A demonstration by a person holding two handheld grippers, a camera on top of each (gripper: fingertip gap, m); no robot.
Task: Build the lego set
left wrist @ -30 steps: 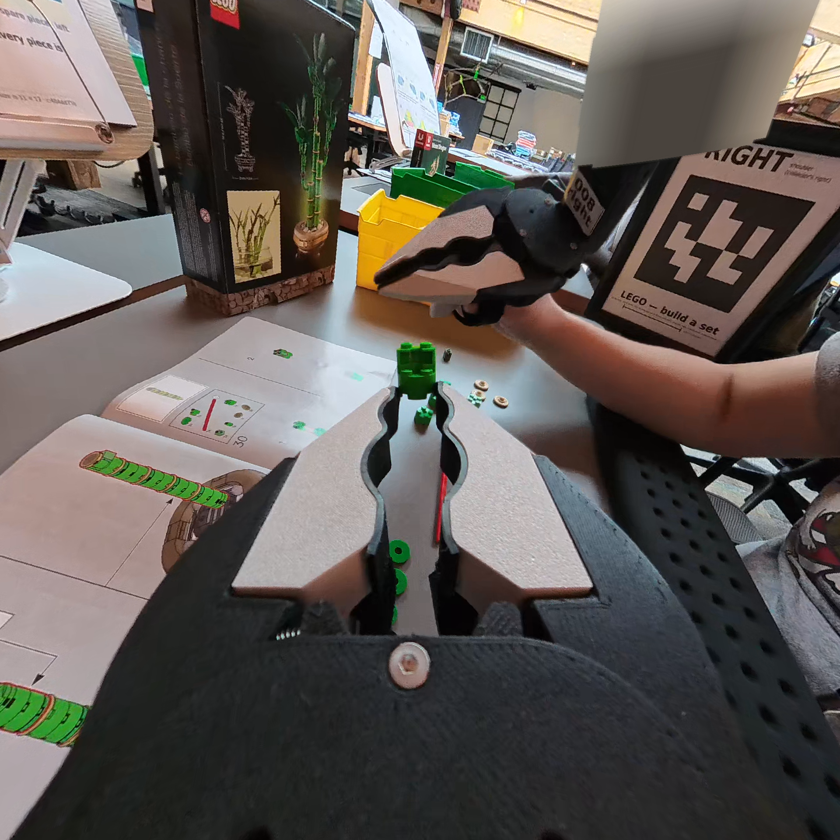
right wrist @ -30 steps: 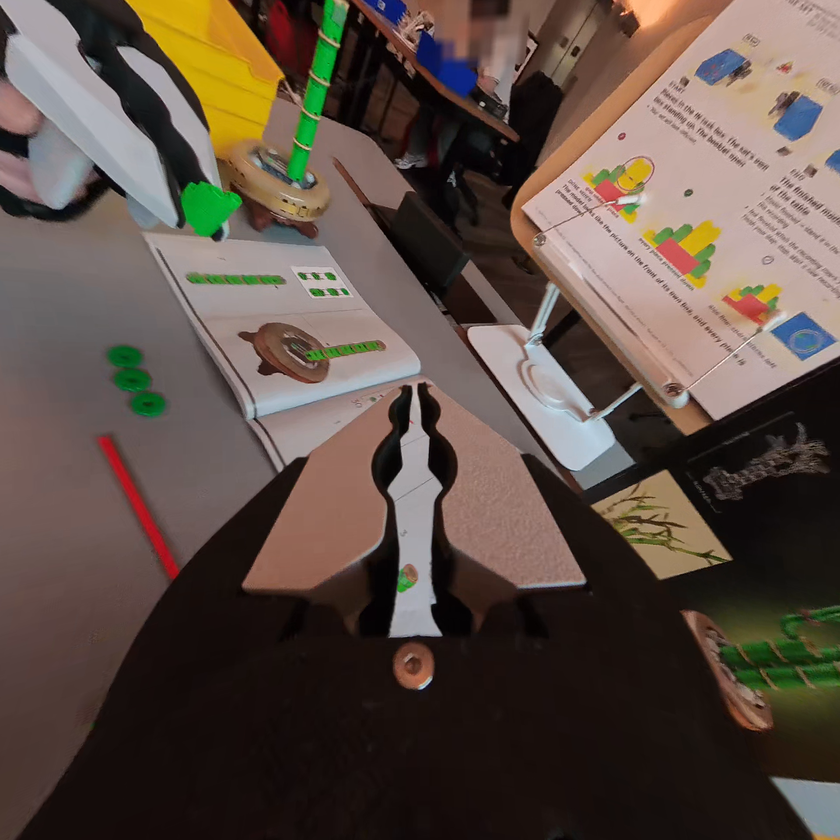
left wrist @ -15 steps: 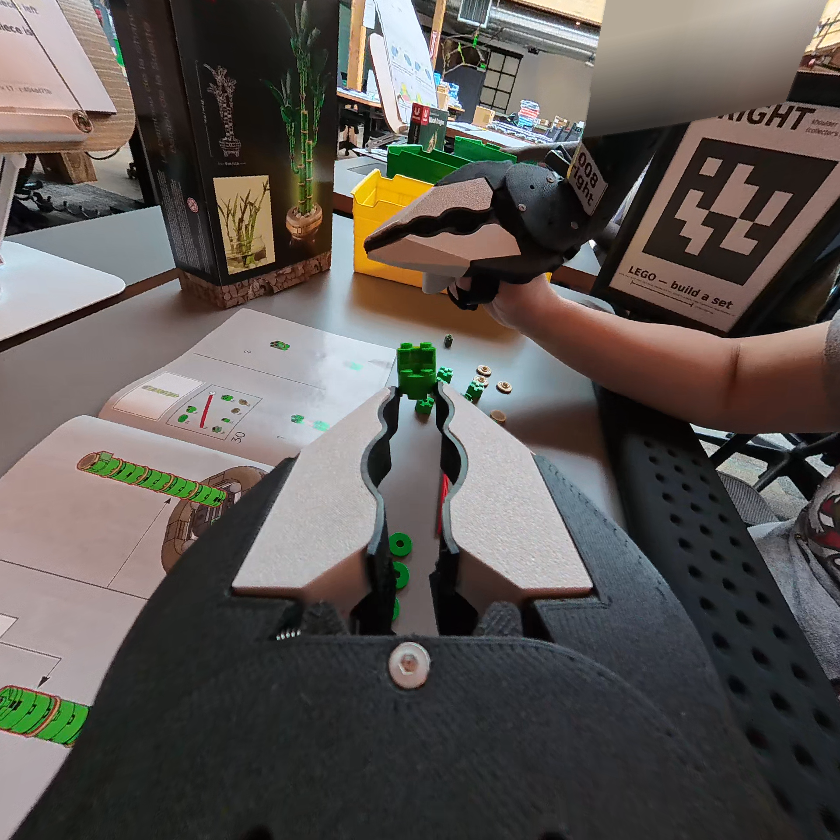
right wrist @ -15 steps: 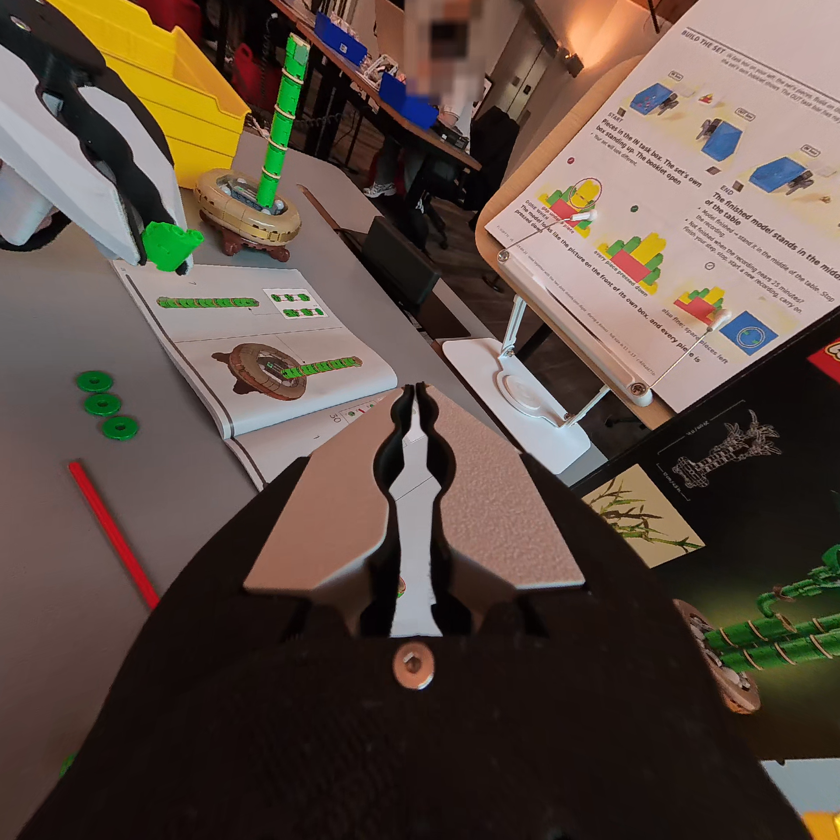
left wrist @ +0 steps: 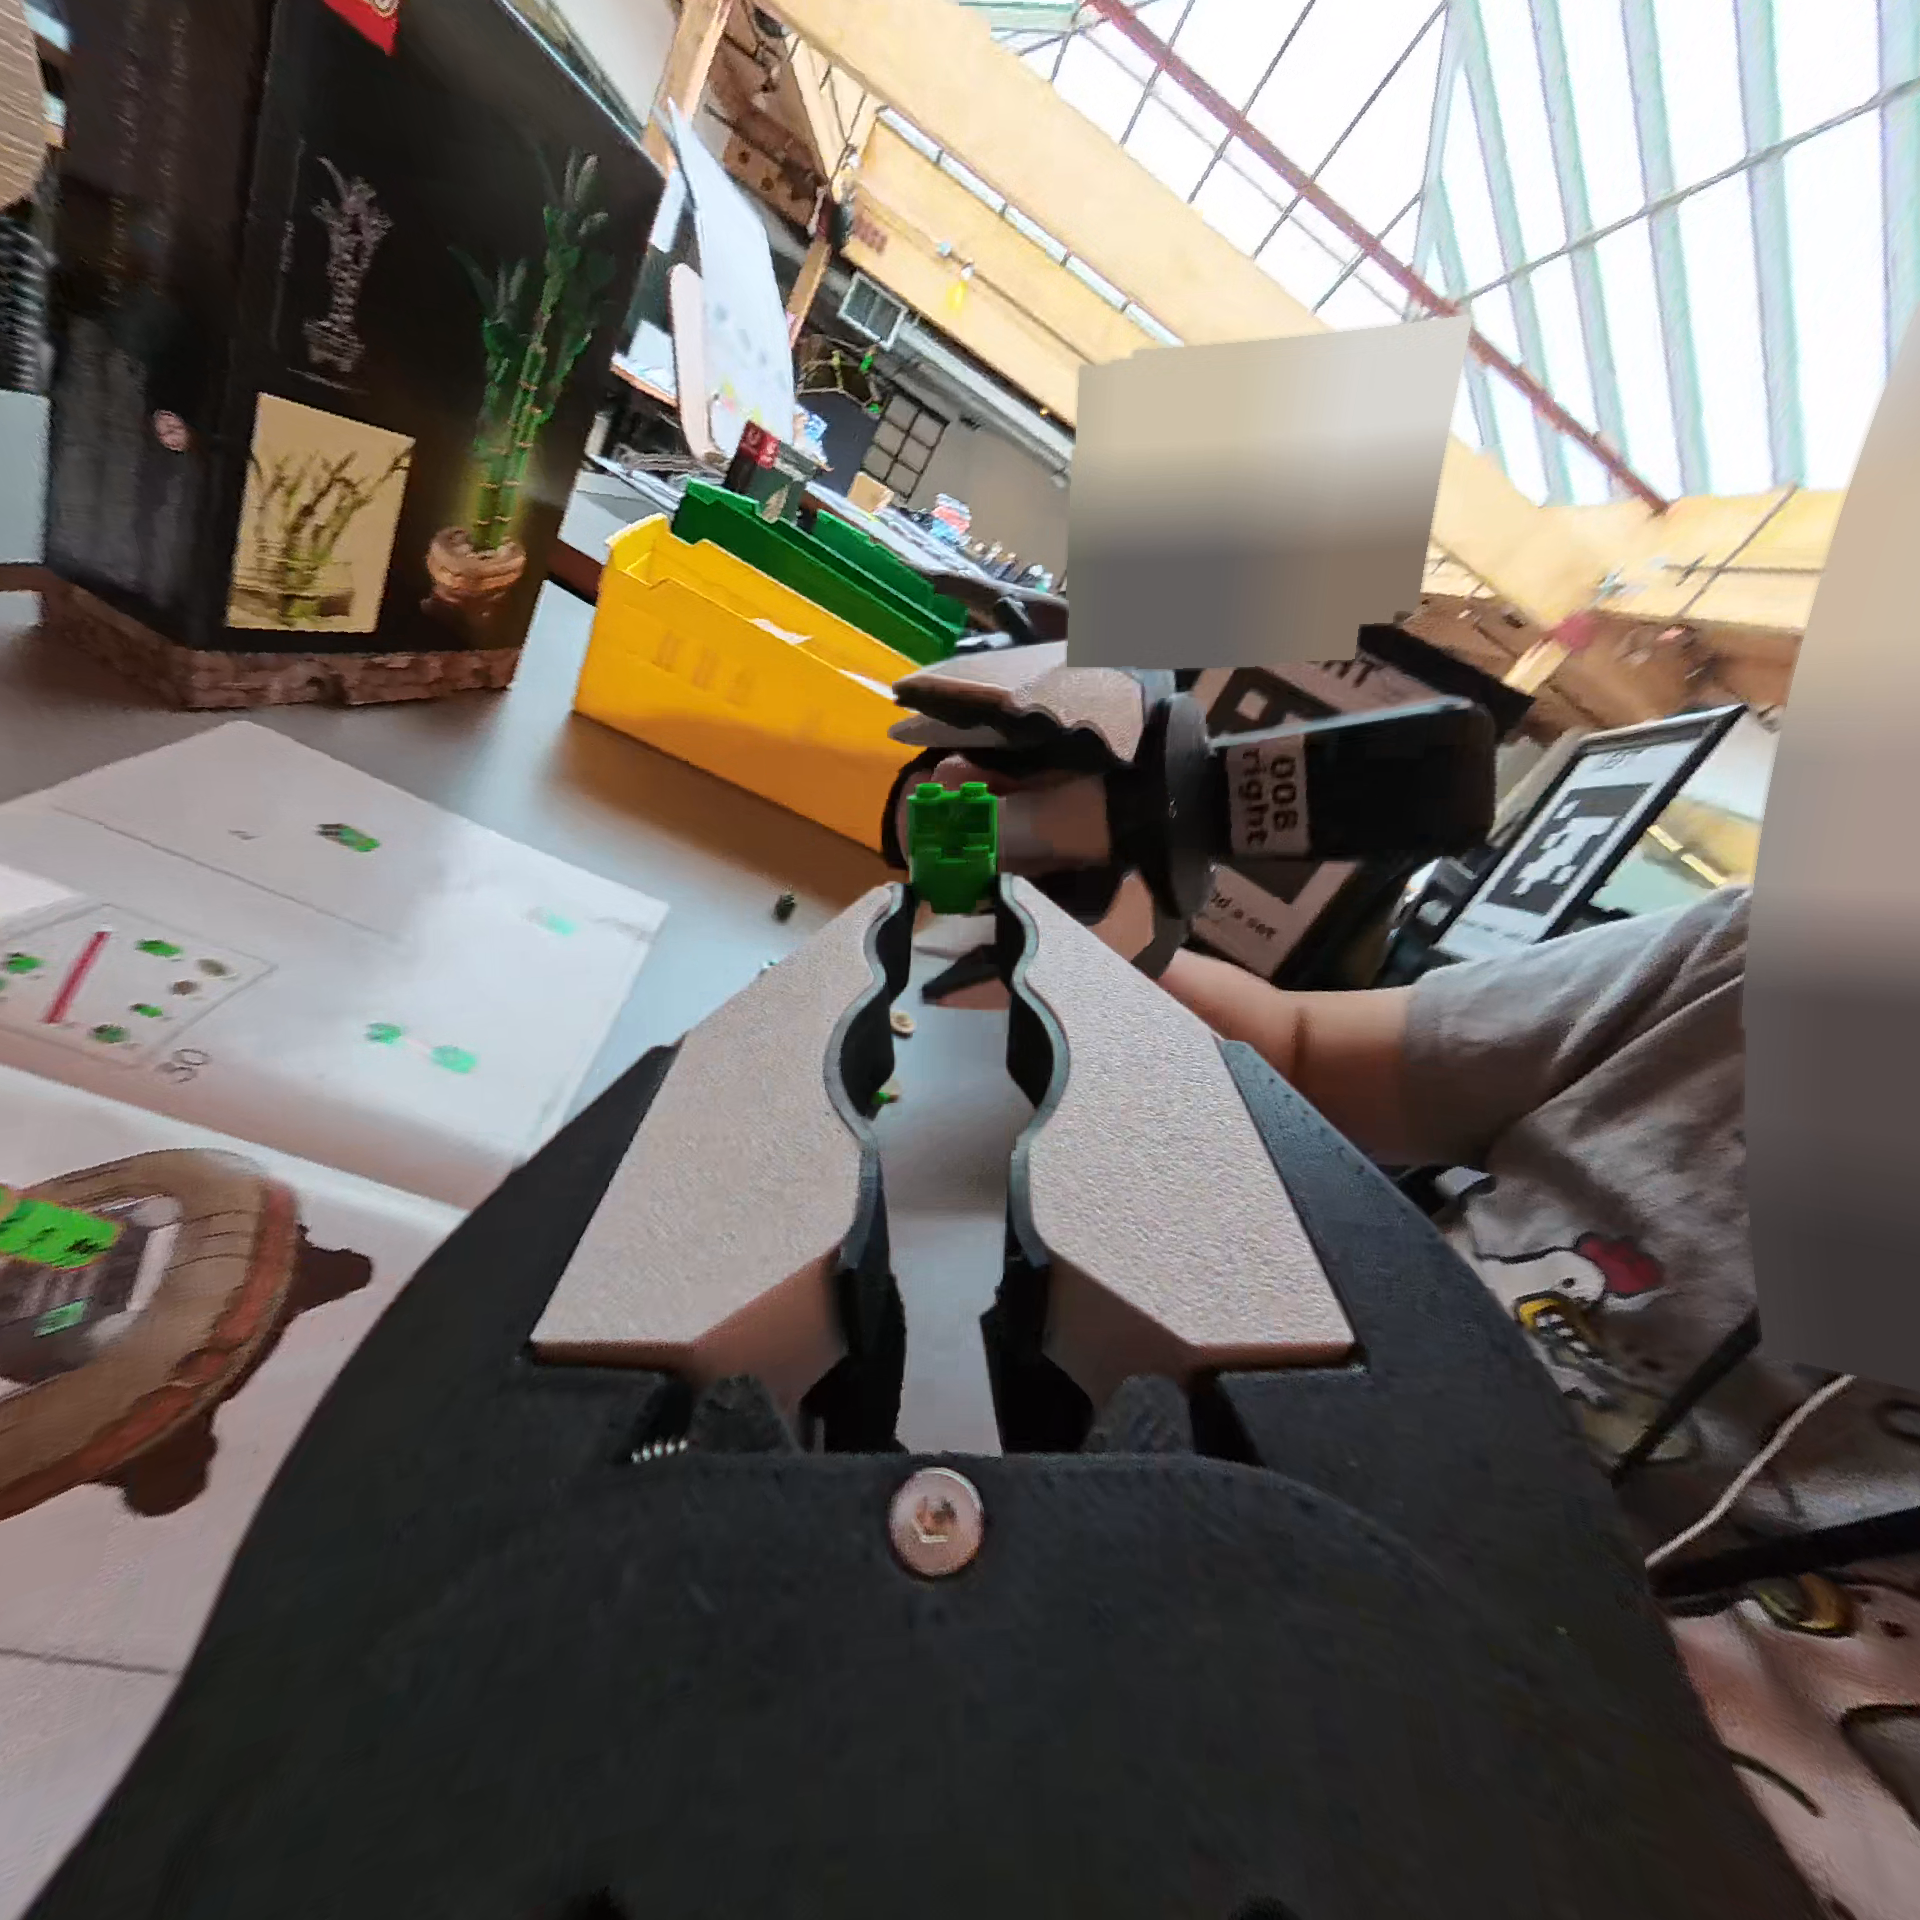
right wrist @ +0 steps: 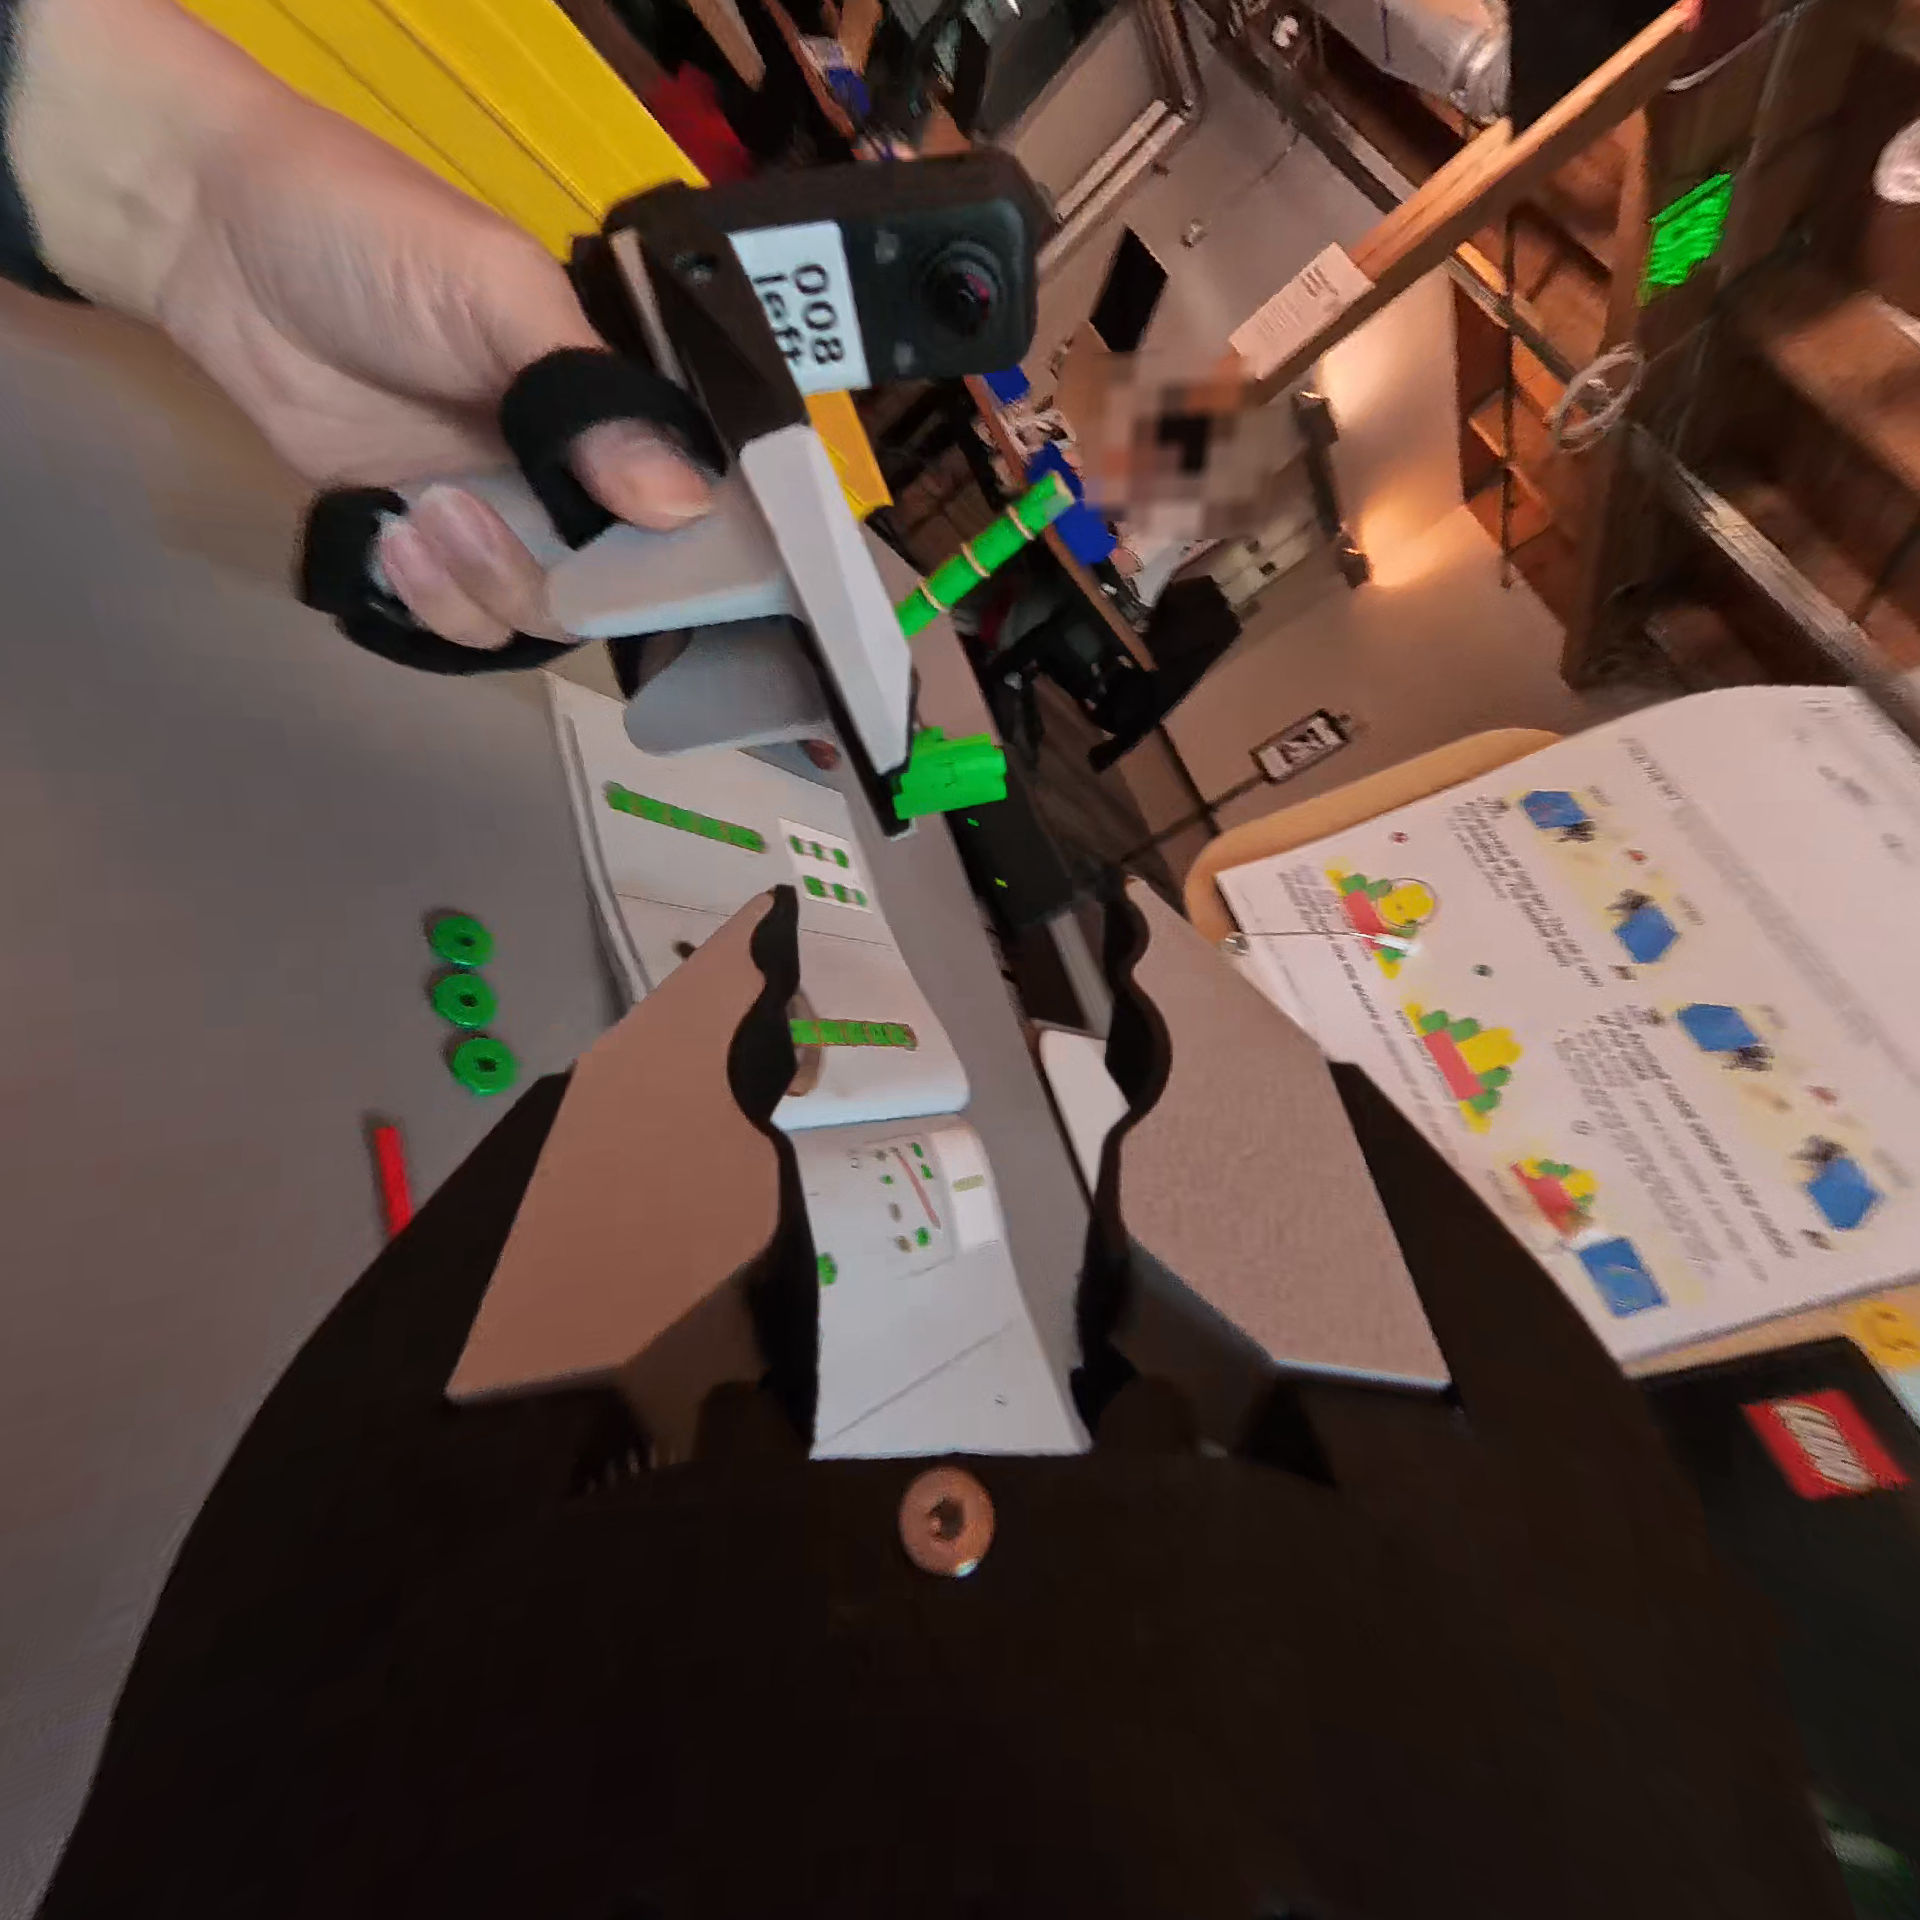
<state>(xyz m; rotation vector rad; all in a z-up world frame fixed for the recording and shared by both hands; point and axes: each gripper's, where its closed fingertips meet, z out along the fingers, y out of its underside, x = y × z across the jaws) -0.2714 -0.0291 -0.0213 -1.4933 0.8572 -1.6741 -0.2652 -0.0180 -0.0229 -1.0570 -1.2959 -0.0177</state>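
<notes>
Green brick pinched, other tool gaping

My left gripper (left wrist: 951, 914) clamps a green brick assembly (left wrist: 952, 852) at its tips; my right gripper (right wrist: 951, 935) spreads wide, empty, above the instruction booklet (right wrist: 904, 1205).

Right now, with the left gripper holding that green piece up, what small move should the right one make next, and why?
Probably ease the right gripper forward toward the green piece and line up on it. The left gripper is shut on the piece, lifted off the table, and the right gripper is open, empty and pointed toward it.
</notes>
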